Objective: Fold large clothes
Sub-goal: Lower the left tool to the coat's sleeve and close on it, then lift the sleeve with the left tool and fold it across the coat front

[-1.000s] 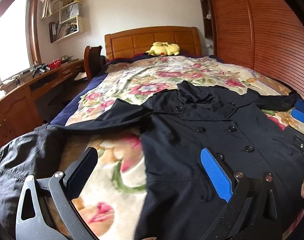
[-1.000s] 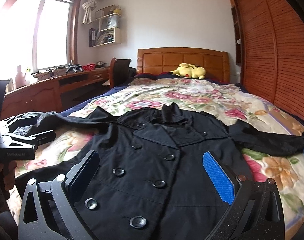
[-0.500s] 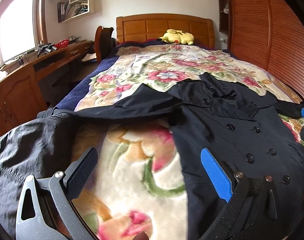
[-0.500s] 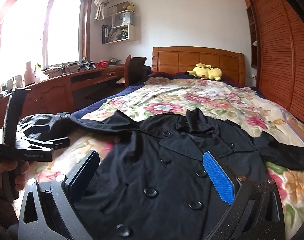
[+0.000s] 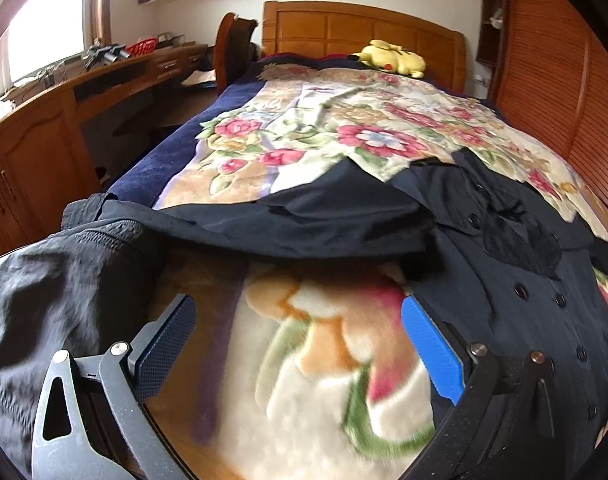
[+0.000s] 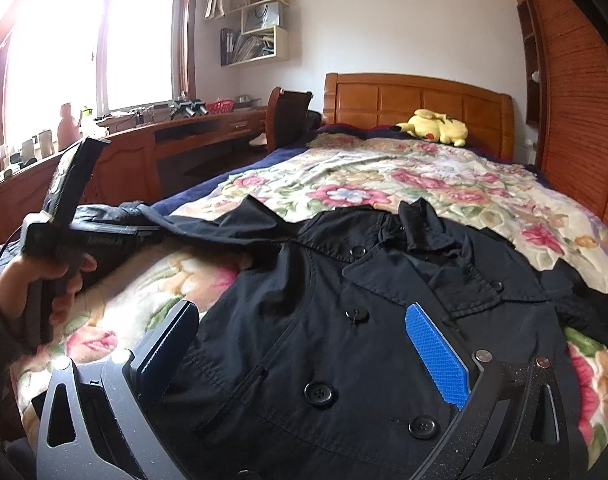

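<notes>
A black double-breasted coat (image 6: 344,344) lies face up on the floral bedspread (image 6: 384,184), collar toward the headboard. Its left sleeve (image 5: 296,224) stretches out toward the bed's left edge. My left gripper (image 5: 300,340) is open and empty, low over the bedspread just short of that sleeve, with the coat's body (image 5: 524,280) to its right. The left gripper also shows in the right wrist view (image 6: 116,236), held in a hand beside the sleeve. My right gripper (image 6: 304,344) is open and empty above the coat's buttoned front.
A second dark garment (image 5: 44,300) lies bunched at the bed's left front edge. A wooden desk (image 6: 176,140) and chair (image 6: 288,112) stand left of the bed. A yellow plush toy (image 6: 436,128) sits by the headboard (image 6: 416,100). Slatted wardrobe doors (image 6: 576,112) run along the right.
My left gripper has swung left, off the coat's body, and now points at the outstretched left sleeve. My right gripper has shifted left and closer over the coat's front. Both stay open.
</notes>
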Demonstrator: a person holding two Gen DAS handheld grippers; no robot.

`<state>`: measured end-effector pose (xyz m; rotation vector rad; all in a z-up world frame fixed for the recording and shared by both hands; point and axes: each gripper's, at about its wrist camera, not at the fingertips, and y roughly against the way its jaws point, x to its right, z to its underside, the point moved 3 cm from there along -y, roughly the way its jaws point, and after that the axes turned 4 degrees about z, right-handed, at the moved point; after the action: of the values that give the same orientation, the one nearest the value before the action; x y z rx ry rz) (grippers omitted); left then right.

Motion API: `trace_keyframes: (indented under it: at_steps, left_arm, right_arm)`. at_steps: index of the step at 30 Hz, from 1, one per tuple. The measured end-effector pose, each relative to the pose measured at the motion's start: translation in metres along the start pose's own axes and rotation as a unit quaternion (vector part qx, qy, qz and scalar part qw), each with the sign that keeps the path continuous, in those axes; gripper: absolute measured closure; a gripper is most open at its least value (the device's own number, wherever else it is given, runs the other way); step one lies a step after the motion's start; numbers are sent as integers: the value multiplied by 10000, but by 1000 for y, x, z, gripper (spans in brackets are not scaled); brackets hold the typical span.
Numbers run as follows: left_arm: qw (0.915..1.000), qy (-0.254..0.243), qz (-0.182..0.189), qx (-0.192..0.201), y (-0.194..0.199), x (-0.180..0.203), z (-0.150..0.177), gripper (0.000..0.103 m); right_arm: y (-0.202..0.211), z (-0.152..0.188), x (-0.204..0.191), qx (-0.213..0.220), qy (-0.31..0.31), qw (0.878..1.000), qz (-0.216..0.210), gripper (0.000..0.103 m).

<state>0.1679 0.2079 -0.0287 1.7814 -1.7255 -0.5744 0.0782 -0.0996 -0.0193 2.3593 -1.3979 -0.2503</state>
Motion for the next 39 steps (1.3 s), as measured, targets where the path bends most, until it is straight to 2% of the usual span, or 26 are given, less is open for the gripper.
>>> trace_keyframes:
  at_steps: [5, 17, 19, 23, 25, 29, 30, 34, 37, 39]
  left_arm:
    - [9996, 278, -48, -52, -24, -8, -14, 1]
    - [9956, 707, -168, -586, -81, -23, -30, 6]
    - [9938, 753, -270, -770, -91, -26, -28, 14]
    - [9912, 964, -146, -899, -102, -33, -25, 19]
    - [9907, 1018, -117, -890, -105, -35, -25, 25]
    - [9887, 1164, -12, -949, -111, -39, -24, 42]
    - [9884, 1162, -48, -976, -113, -39, -25, 49]
    - [9897, 971, -138, -1043, -117, -36, -27, 74]
    - [9914, 820, -131, -1013, -115, -31, -31, 86]
    - [9938, 624, -211, -896, -109, -24, -36, 91]
  right_arm:
    - [-1, -2, 1, -93, -13, 9999, -41, 0]
    - [-11, -2, -7, -315, 289, 9991, -82, 0]
    - [-11, -2, -7, -332, 287, 9990, -91, 0]
    - [-10, -2, -4, -336, 276, 9990, -89, 0]
    - [-10, -2, -3, -331, 265, 9991, -87, 0]
    - [-13, 0, -2, -339, 252, 9991, -71, 0]
    - [-14, 0, -2, -351, 252, 9990, -64, 0]
    - [-15, 2, -1, -392, 262, 9989, -35, 0]
    - [-15, 1, 0, -405, 276, 9988, -4, 0]
    - [-13, 1, 2, -412, 291, 9987, 37, 0]
